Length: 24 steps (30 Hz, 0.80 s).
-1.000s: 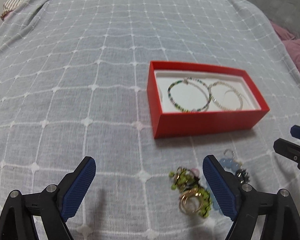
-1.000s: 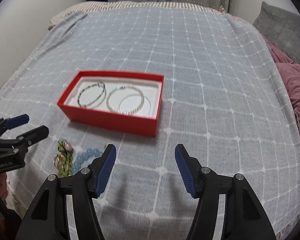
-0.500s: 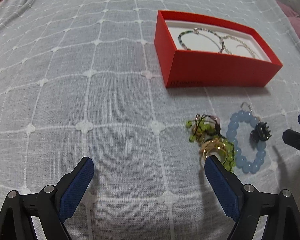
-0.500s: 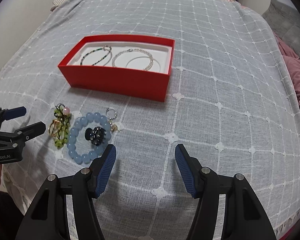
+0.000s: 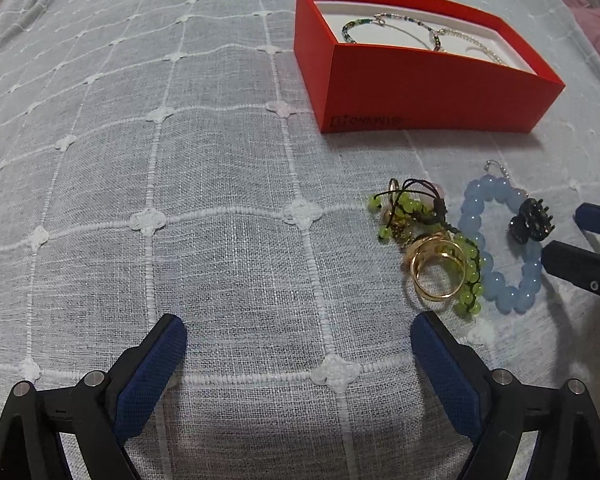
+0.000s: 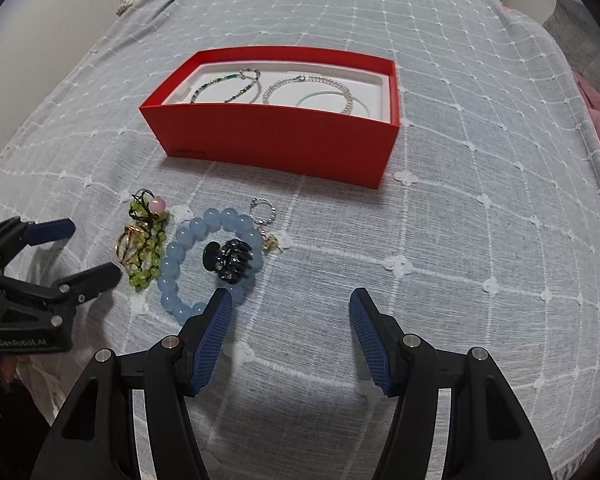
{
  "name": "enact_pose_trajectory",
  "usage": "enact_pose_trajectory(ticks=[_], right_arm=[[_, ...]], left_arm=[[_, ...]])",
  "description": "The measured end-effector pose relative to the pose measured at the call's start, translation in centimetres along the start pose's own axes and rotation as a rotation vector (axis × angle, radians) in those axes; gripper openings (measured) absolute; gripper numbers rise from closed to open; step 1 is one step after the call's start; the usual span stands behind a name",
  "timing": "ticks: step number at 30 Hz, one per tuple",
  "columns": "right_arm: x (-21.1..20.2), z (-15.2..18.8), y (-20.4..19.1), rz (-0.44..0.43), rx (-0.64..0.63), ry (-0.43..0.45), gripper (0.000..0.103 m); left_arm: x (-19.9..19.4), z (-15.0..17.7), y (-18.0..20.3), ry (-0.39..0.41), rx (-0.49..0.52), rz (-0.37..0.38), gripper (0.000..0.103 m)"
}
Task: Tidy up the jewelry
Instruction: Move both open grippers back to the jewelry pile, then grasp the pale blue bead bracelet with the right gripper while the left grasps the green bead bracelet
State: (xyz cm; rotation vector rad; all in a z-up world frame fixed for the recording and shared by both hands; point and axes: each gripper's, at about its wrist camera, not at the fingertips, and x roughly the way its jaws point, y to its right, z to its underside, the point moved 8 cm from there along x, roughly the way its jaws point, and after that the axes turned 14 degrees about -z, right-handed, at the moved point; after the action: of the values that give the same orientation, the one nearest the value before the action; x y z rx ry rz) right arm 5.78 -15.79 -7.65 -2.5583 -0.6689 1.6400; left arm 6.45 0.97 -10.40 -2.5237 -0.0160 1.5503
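Loose jewelry lies in a tight cluster on the bedspread (image 6: 440,216), just ahead and to the left of the right gripper (image 6: 290,316), and ahead-right of the left gripper (image 5: 298,344). Cluster contents: blue bead bracelet (image 6: 172,258) lying flat as a ring; black claw clip (image 6: 229,261) sitting inside that ring, resting against its far-right beads; green bead bracelet (image 6: 146,246) with dark cord, bunched, touching the blue one on its left; gold ring (image 5: 436,270) lying on top of the green beads; small hoop earring (image 6: 263,212) just beyond the blue ring.

Red box (image 6: 276,136) sits farther ahead of both tools, open, white liner, with three thin bracelets already inside — the sorting looks partly done.

Tool state: both grippers wide open, empty, hovering low over the cloth. The right gripper's left finger (image 6: 214,328) overlaps the near edge of the blue bracelet in view; contact cannot be confirmed.

Risks, as judged:
- Green bracelet, cord and gold ring are entangled — a pinch on one likely drags the others, or drops the ring mid-carry.
- Closing on the blue beads may catch the clip, or squeeze round beads out sideways.
- Soft cloth may bunch between the pads.

Orientation: the green bracelet's long axis runs roughly away from the right tool toward the box. Clip teeth point to the right; its long axis lies across the tool's line of approach.
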Motion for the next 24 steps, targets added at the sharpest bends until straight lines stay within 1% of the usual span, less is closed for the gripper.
enact_pose_trajectory(ticks=[4, 7, 10, 14, 16, 18, 19, 20, 22, 24], right_arm=[[0.7, -0.4, -0.6, 0.001, 0.0, 0.017, 0.064], [1.1, -0.6, -1.1, 0.002, 0.007, 0.024, 0.064], [1.1, -0.7, -1.5, -0.019, 0.024, 0.033, 0.064], [1.1, -1.0, -2.3, -0.05, 0.038, 0.043, 0.061], [1.3, -1.0, -2.9, -0.069, 0.041, 0.041, 0.06], [1.9, -0.8, -3.3, -0.079, 0.042, 0.027, 0.056], [2.3, -0.7, -3.4, -0.071, 0.035, 0.02, 0.054], [2.6, -0.7, -3.5, -0.045, 0.015, 0.021, 0.047], [2.8, -0.8, -3.8, 0.016, -0.04, 0.025, 0.039], [2.9, -0.7, -3.9, 0.039, -0.055, 0.022, 0.026]], left_arm=[[-0.1, 0.4, 0.1, 0.025, 0.005, -0.021, 0.1], [-0.2, 0.3, 0.2, 0.05, -0.004, -0.023, 0.101], [-0.3, 0.4, 0.2, 0.05, -0.009, -0.027, 0.101], [-1.0, 0.2, 0.2, 0.041, -0.002, -0.006, 0.1], [-1.5, 0.0, 0.3, 0.054, -0.004, 0.015, 0.1], [-2.1, -0.2, 0.2, 0.075, -0.003, 0.017, 0.1], [-2.4, -0.3, 0.2, 0.085, -0.001, 0.015, 0.1], [-2.6, -0.4, 0.3, 0.092, -0.002, 0.017, 0.1], [-3.0, -0.5, 0.4, 0.097, -0.004, 0.03, 0.098], [-3.0, -0.9, 0.5, 0.099, -0.006, 0.042, 0.096]])
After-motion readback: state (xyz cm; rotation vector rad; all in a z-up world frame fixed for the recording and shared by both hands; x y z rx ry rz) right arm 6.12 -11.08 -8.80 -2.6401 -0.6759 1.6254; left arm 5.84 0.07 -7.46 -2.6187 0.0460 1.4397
